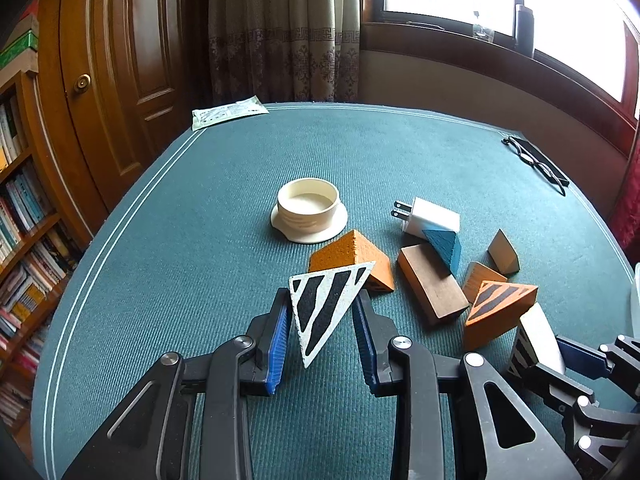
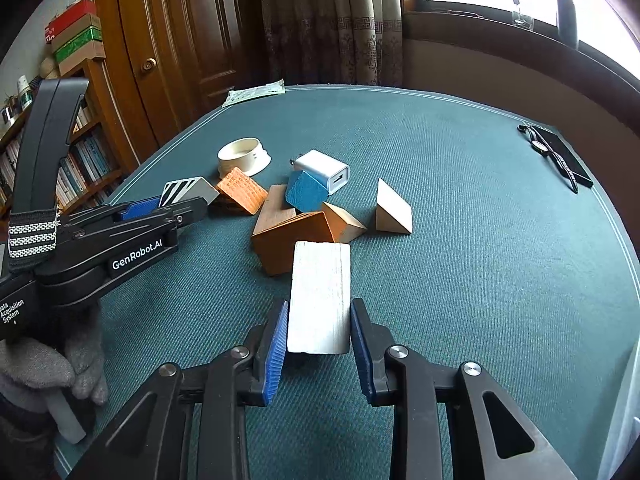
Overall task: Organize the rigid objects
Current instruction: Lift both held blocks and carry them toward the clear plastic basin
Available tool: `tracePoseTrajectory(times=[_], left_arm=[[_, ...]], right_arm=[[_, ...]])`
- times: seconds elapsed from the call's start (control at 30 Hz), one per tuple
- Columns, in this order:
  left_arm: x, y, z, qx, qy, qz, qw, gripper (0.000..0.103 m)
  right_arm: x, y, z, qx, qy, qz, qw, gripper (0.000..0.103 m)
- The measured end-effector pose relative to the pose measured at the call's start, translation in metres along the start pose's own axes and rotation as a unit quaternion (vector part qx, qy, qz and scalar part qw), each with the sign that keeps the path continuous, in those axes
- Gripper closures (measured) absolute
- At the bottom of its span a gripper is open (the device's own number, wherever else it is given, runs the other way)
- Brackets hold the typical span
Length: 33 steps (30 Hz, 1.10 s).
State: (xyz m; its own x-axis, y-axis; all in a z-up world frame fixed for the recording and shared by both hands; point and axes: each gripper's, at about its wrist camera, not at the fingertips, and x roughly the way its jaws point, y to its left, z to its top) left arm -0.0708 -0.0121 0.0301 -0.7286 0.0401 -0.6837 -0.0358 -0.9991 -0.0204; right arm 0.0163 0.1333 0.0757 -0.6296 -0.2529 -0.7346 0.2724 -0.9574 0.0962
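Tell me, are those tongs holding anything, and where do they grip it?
Yes, both. The left tongs pinch a zebra-striped white wedge by its two slanted sides. The right tongs clamp a white block across its long side faces.

Left hand-held gripper (image 1: 323, 312) clamping zebra-striped wedge (image 1: 325, 304), orange wedge (image 1: 352, 256) behind, cream bowl (image 1: 308, 208), teal table (image 1: 200, 240)
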Motion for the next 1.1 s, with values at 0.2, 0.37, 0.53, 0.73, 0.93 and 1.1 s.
tracePoseTrajectory(times=[0.2,0.37,0.53,0.73,0.93,1.1], left_arm=[[-0.008,0.007,-0.001,-0.012,-0.001,-0.01,0.9999,0.071],[-0.014,0.003,-0.003,-0.01,-0.002,-0.014,0.9998,0.071],[-0.027,-0.013,-0.003,0.003,-0.009,-0.025,0.9996,0.071],[-0.04,-0.04,-0.005,0.028,-0.016,-0.046,0.9984,0.071],[-0.053,-0.073,-0.002,0.055,-0.022,-0.069,0.9959,0.071],[-0.063,-0.104,-0.001,0.082,-0.025,-0.089,0.9924,0.071]], right_arm=[[-0.01,-0.005,-0.007,0.011,-0.006,0.0,1.0,0.072],[-0.018,-0.01,-0.011,0.022,-0.011,0.0,1.0,0.072],[-0.026,-0.018,-0.015,0.034,-0.015,-0.003,0.999,0.072],[-0.043,-0.034,-0.025,0.051,-0.021,-0.02,0.998,0.072],[-0.072,-0.067,-0.036,0.087,-0.04,-0.047,0.994,0.072],[-0.1,-0.097,-0.047,0.121,-0.057,-0.079,0.988,0.072]])
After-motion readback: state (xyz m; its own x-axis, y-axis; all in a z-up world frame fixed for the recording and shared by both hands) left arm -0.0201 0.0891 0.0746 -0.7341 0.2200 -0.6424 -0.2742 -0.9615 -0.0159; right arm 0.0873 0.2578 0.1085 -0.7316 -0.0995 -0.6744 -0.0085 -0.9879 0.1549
